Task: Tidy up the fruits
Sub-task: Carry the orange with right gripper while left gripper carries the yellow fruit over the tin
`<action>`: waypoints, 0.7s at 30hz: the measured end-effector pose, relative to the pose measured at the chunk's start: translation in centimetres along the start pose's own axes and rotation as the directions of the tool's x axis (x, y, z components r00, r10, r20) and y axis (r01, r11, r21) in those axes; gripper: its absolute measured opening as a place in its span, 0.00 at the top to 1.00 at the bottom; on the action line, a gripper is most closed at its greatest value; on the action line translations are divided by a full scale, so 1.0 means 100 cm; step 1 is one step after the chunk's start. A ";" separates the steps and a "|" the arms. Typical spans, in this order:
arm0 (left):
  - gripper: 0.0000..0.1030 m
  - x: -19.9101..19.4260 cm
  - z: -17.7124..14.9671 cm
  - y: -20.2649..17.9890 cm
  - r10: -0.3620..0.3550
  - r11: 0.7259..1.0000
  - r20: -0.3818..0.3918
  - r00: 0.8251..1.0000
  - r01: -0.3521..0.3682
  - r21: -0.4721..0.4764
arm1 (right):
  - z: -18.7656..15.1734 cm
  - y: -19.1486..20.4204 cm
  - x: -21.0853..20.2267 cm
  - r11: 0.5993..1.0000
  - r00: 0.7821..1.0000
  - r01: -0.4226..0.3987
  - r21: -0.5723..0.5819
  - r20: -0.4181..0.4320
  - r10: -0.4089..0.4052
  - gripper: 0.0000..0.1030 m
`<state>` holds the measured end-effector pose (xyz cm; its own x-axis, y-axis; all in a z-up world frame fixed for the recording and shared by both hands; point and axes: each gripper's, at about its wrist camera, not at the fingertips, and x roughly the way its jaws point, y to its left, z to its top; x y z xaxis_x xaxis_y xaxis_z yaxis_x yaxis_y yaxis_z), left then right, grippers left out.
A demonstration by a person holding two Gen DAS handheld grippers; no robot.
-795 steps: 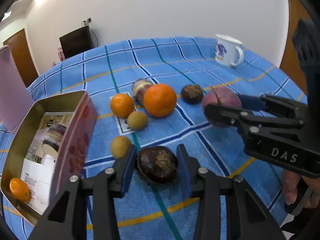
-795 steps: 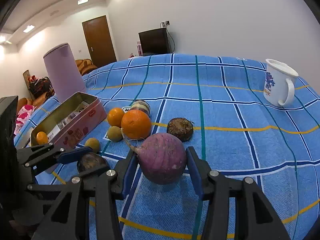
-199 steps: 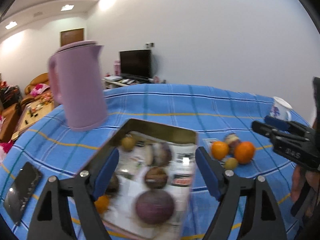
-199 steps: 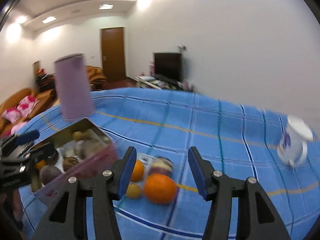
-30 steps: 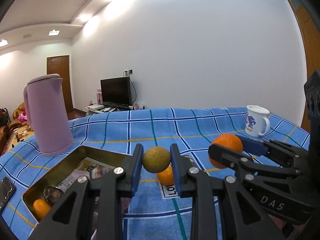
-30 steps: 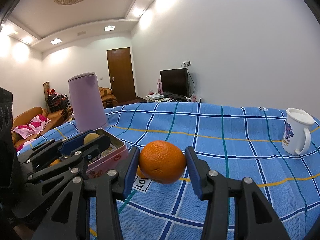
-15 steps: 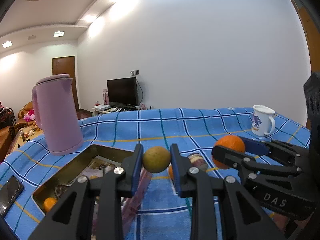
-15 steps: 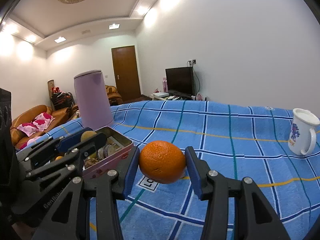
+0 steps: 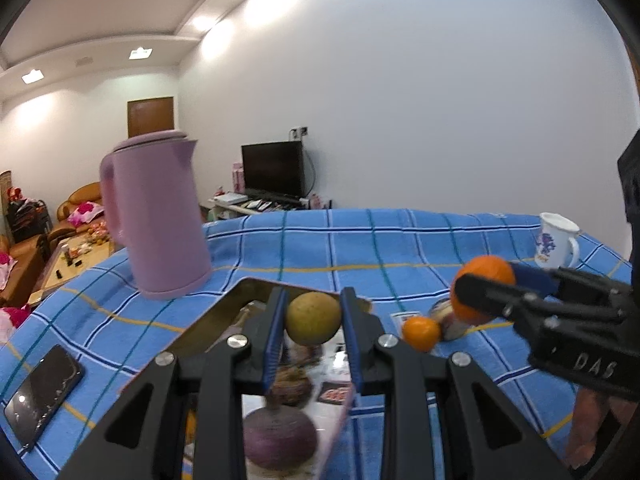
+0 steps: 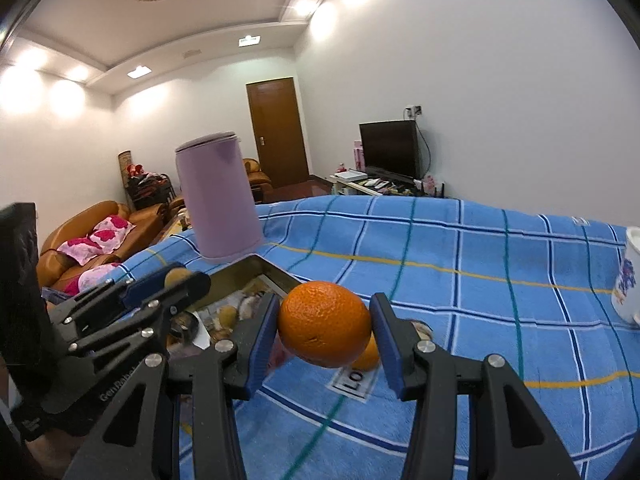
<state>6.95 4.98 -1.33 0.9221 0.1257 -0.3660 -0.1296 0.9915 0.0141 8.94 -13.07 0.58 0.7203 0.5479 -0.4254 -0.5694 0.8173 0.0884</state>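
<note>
My left gripper (image 9: 313,318) is shut on a small yellow-brown round fruit (image 9: 313,317) and holds it in the air over the open metal tin (image 9: 224,312). Inside the tin lie a purple round fruit (image 9: 280,438), a dark brown fruit (image 9: 290,384) and other pieces. My right gripper (image 10: 325,330) is shut on a large orange (image 10: 325,328), lifted above the blue checked cloth just right of the tin (image 10: 276,274). On the cloth behind it remain a small orange (image 9: 421,333) and a pale striped fruit (image 9: 442,314).
A pink kettle (image 9: 158,216) stands behind the tin. A black phone (image 9: 40,394) lies at the left on the blue cloth (image 10: 480,264). A white mug (image 9: 557,240) stands at the far right. A paper label (image 10: 354,380) lies under the loose fruit.
Both grippers have swung left with their fruit. The tin now lies right under the left gripper, and the right gripper with the orange has come closer to the tin's corner.
</note>
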 end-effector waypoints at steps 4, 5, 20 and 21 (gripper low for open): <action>0.72 0.000 -0.001 0.013 0.017 1.000 -0.006 1.000 -0.017 -0.010 | 0.006 0.012 0.005 1.000 1.000 -0.017 -0.019 0.004 0.017 0.53; 0.72 -0.001 -0.001 0.017 0.020 1.000 -0.007 1.000 -0.020 -0.013 | 0.007 0.015 0.007 0.999 1.000 -0.021 -0.024 0.004 0.021 0.53; 0.72 0.006 0.002 0.059 0.099 0.994 -0.043 0.994 -0.101 -0.041 | 0.020 0.048 0.031 0.994 0.996 -0.089 -0.065 -0.008 0.089 0.53; 0.72 0.006 0.002 0.061 0.104 0.993 -0.046 0.993 -0.106 -0.044 | 0.020 0.050 0.033 0.993 0.996 -0.093 -0.067 -0.008 0.092 0.53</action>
<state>6.81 11.15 -1.32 0.8858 0.2267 -0.4049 -0.2428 0.9700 0.0118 9.27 -6.80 1.46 0.6614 0.6196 -0.4228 -0.6589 0.7492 0.0672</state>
